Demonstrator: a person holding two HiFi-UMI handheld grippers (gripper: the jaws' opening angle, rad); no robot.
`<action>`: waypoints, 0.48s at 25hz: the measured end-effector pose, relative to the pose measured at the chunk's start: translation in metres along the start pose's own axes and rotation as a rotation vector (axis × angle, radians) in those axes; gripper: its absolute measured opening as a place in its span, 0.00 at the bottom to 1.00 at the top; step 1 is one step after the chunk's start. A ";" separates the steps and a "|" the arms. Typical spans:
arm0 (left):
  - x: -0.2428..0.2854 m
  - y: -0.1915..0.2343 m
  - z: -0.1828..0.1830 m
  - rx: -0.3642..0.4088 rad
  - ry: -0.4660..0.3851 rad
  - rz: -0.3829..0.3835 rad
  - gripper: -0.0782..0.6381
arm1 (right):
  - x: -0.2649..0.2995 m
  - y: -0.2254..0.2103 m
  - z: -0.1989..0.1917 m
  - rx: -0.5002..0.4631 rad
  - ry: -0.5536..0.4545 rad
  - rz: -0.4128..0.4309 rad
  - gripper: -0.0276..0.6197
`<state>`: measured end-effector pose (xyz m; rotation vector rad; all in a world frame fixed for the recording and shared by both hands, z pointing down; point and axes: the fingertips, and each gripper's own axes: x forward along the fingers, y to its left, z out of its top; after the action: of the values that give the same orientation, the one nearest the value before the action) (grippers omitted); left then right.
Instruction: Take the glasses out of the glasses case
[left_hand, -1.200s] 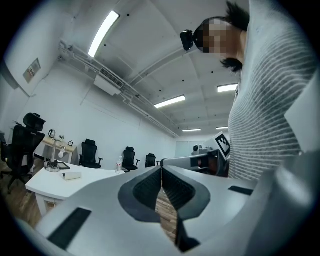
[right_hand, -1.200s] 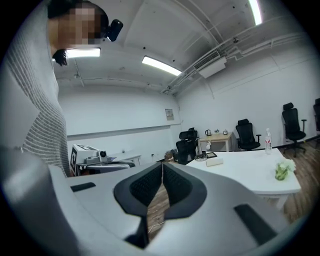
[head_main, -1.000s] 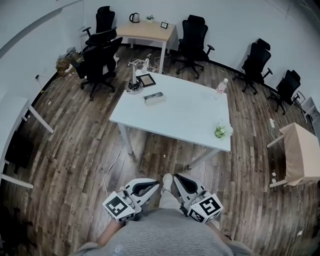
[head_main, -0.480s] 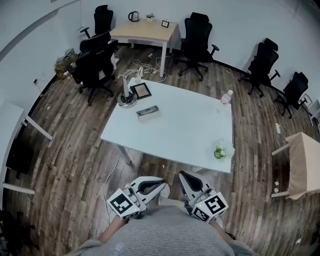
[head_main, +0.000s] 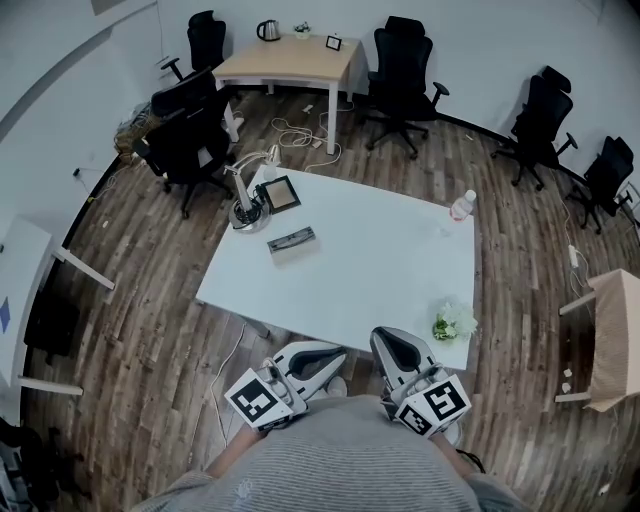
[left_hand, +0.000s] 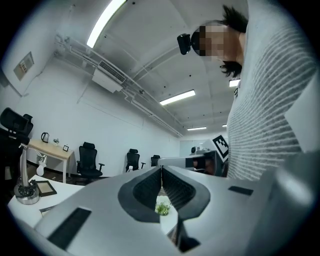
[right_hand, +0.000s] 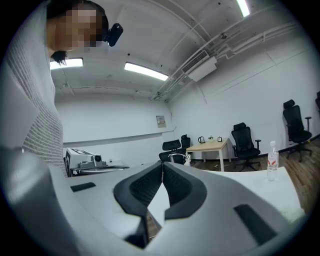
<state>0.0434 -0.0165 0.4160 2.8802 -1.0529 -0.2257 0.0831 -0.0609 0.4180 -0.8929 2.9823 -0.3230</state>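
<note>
On the left part of the white counter (head_main: 380, 250), a desk lamp (head_main: 245, 205) is standing beside a dark frame (head_main: 279, 192). Just nearer the person, the glasses case (head_main: 291, 243) is lying flat, well apart from both grippers; I cannot tell from here whether its lid is up. At the counter's near edge the person is holding the left gripper (head_main: 337, 352), its fingers (left_hand: 145, 189) pressed together on nothing. The right gripper (head_main: 384, 336) is sitting just beside it, its fingers (right_hand: 182, 189) likewise closed together and empty. Further right, a small potted plant (head_main: 452, 322) is resting near the counter's near corner, and a clear bottle (head_main: 461, 206) is standing at the far right edge.
</note>
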 end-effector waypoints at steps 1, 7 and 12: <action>0.002 0.003 -0.002 0.002 0.008 0.003 0.13 | 0.003 -0.001 0.000 0.006 0.002 0.009 0.07; 0.010 0.024 -0.007 0.005 0.026 -0.004 0.13 | 0.017 -0.015 0.002 0.011 0.006 -0.001 0.07; 0.017 0.043 0.002 0.014 0.044 -0.043 0.13 | 0.034 -0.026 0.009 0.012 0.001 -0.027 0.07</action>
<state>0.0281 -0.0604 0.4175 2.9081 -0.9895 -0.1568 0.0692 -0.1028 0.4157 -0.9321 2.9686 -0.3413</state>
